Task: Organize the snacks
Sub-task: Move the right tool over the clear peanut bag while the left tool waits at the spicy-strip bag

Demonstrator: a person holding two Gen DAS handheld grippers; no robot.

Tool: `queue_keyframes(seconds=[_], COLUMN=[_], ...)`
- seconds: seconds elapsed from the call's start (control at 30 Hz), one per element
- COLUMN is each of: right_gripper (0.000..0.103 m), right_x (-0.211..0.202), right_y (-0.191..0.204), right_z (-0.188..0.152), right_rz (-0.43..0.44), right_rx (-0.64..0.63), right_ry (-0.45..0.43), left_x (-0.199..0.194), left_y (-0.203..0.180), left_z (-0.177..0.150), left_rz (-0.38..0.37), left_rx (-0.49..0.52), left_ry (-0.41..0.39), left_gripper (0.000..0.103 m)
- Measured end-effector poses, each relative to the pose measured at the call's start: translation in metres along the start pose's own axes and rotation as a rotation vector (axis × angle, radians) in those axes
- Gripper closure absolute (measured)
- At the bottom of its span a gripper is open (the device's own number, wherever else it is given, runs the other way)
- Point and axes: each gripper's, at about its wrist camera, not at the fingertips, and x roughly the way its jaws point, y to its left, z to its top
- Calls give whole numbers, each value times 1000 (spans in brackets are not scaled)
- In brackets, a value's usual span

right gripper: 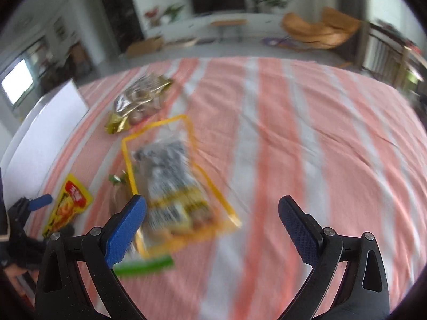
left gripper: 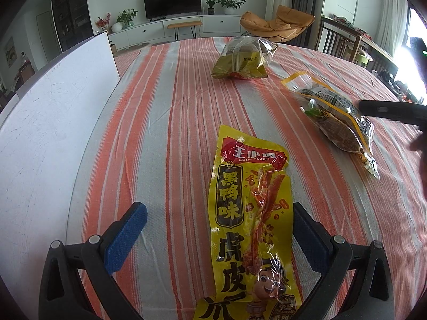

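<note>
A yellow snack packet (left gripper: 245, 221) with red strips inside lies flat on the striped cloth between the fingers of my open left gripper (left gripper: 218, 229); it also shows small in the right wrist view (right gripper: 68, 204). A clear packet with a yellow border (left gripper: 336, 114) lies to the right, and in the blurred right wrist view (right gripper: 173, 184) it sits just ahead and left of my open, empty right gripper (right gripper: 212, 221). A gold bag of small wrapped snacks (left gripper: 242, 58) lies farther back (right gripper: 141, 101).
A white board or box (left gripper: 50, 122) stands along the left side of the table (right gripper: 48, 130). The orange and grey striped tablecloth (left gripper: 165, 122) covers the table. The right gripper's dark body (left gripper: 395, 112) reaches in from the right edge. Chairs and a TV cabinet stand beyond.
</note>
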Motion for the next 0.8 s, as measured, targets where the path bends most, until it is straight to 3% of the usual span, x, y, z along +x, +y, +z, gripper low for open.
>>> queue_keyframes(seconds=[0.1,0.13,0.2,0.3,0.4,0.53,0.6,0.67,0.7,0.73,0.77,0.8], right_gripper=[7,28,46,47,47,47,46,43,36,15,7,6], right_x=[41,40,38,20,-14,-53,-67,-80,-84,-85,-85,-82], right_y=[18,24,30,18,-9,-42,-41,-32,-30,-30,-28,-26], right_z=[9,9,12,7,-13,-73,-107,-127,-132,-136,-137,-136], right_rz=[42,20,30,11,29,63,51,15,-6,-17,-26,-34], right_rx=[-39,-69,-80,-22,65,213,222,189,188,196,198,189], right_ry=[114,90,102,98,52,79,78,22,4,-7,-10,-9], left_x=[0,0,0,0,0,0,0,1,1,1,1,1], left_y=[0,0,0,0,0,-1,-1,-1,-1,-1,-1,-2], left_z=[0,0,0,0,1,1,0,1,1,1,1,1], left_rz=[0,0,0,0,2,3,3,5,5,5,5,6], left_rx=[0,-1,-2,-3,-4,-4,-4,-4,-4,-5,-5,-5], left_ry=[0,-1,0,-1,-1,-1,-1,-1,-1,-1,-1,-1], left_gripper=[0,0,0,0,0,0,0,0,0,0,0,0])
